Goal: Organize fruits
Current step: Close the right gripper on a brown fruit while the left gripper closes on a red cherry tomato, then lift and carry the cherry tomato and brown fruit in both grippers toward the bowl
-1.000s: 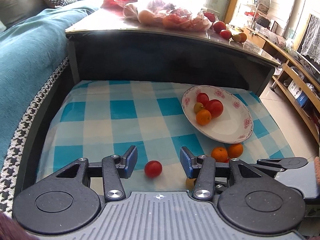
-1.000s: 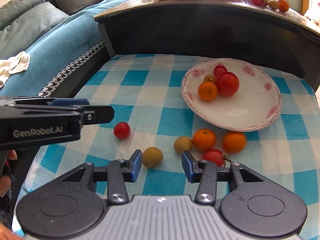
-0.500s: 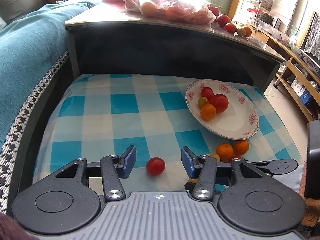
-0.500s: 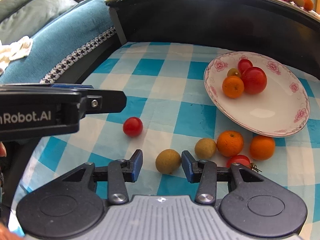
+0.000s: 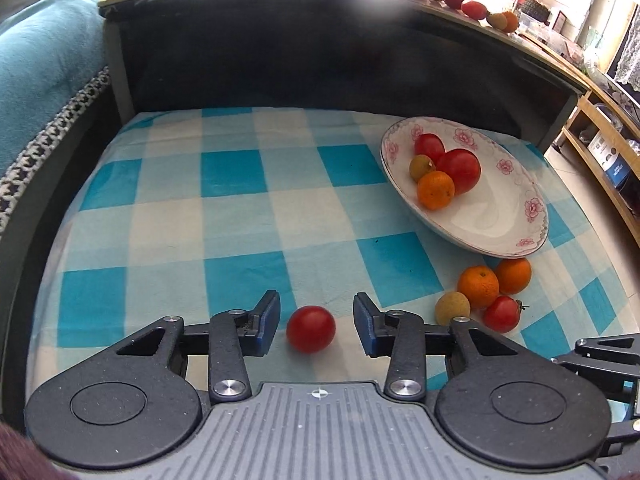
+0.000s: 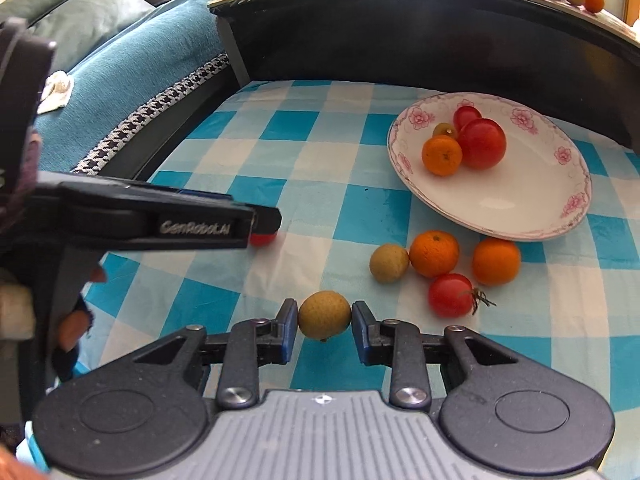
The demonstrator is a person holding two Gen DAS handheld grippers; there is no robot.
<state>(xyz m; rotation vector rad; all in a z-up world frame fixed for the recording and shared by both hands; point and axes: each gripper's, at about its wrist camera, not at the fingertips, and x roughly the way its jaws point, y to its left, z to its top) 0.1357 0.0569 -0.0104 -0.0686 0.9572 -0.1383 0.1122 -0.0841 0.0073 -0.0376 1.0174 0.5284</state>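
Plate (image 6: pixel 520 200) holds four fruits; right tool (image 6: pixel 325 322) grips longan (image 6: pixel 324 314), left tool (image 5: pixel 316 326) open.

R gripper (image 6: pixel 324 322) jaws just closed in, both pads touching the tan longan (image 6: pixel 324 315) between them, on the blue/white check cloth (image 6: pixel 304 168). L gripper (image 6: pixel 264 220) reaches in from the left side, low over a small red tomato (image 6: pixel 262 239), mostly hidden. Loose near plate (image 6: pixel 532 196): 2nd longan, 2 oranges, a stemmed tomato. On plate: 2 tomatoes, an orange, a small longan.
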